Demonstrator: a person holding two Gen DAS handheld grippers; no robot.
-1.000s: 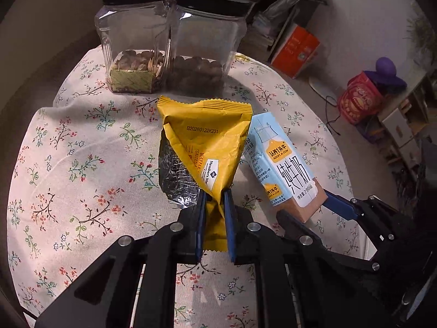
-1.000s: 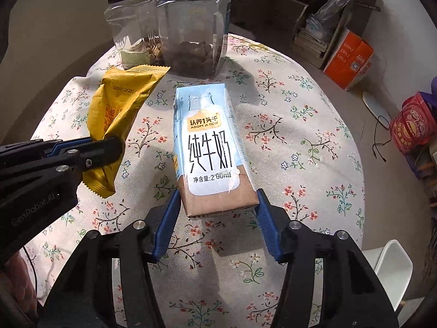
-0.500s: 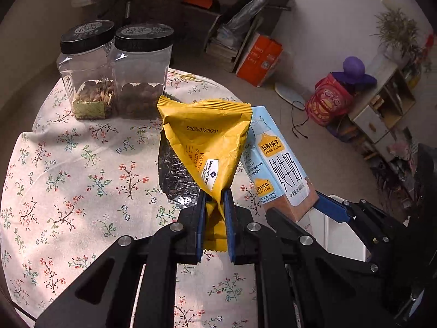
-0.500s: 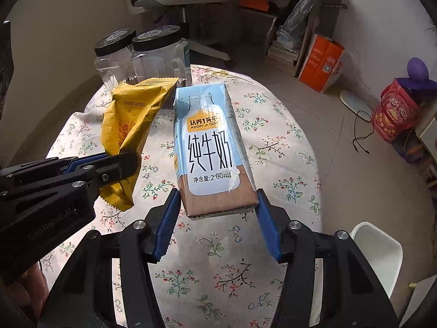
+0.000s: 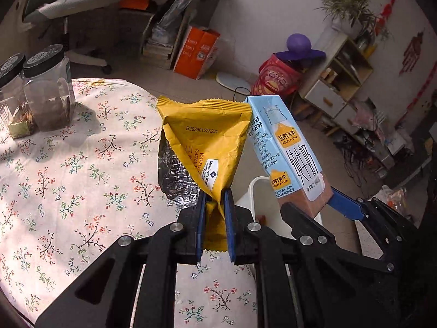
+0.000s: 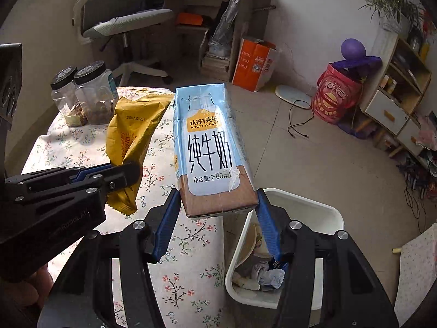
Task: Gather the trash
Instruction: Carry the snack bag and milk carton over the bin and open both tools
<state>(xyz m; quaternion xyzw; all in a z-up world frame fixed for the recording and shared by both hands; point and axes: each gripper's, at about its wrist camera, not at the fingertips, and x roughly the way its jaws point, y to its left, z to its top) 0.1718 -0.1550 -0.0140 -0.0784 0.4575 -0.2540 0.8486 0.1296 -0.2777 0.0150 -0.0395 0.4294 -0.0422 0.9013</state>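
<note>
The left gripper (image 5: 214, 213) is clamped tight on the bottom of a yellow wrapper (image 5: 207, 147), silver lining showing at its left edge, held at frame centre above the table (image 5: 68, 177). The right gripper (image 6: 218, 216) grips a blue milk carton (image 6: 210, 150) across its brown base — jaws about half spread, pads pressed on both sides. Below the carton, at lower right in the right view, stands a white bin (image 6: 322, 213) with crumpled paper inside. Two jars (image 6: 82, 95) sit on the table at upper left.
</note>
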